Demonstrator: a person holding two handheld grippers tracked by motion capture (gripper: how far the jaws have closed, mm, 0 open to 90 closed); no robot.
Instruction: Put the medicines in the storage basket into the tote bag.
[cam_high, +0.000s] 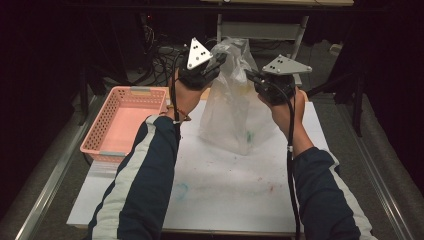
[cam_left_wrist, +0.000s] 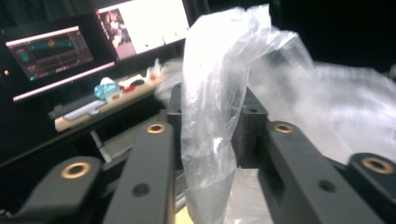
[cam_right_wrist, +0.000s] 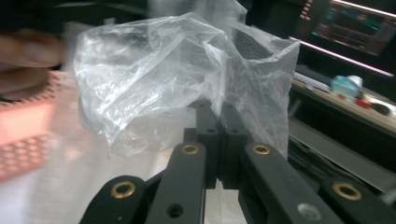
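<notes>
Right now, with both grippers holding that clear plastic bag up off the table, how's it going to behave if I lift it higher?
The plastic bag is probably floppy: it crumples and sags below both grips. It looks light, thin film hanging from small pinches by the left gripper and right gripper. It may slip, since the film looks smooth.

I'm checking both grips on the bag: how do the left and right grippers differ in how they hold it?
The left gripper pinches a twisted strip of the plastic bag, while the right gripper clamps a wide crumpled fold. The left gripper's grey plate stands tilted up; the right gripper's plate lies flatter. Both are shut on the bag's top, lifting it above the table.
</notes>
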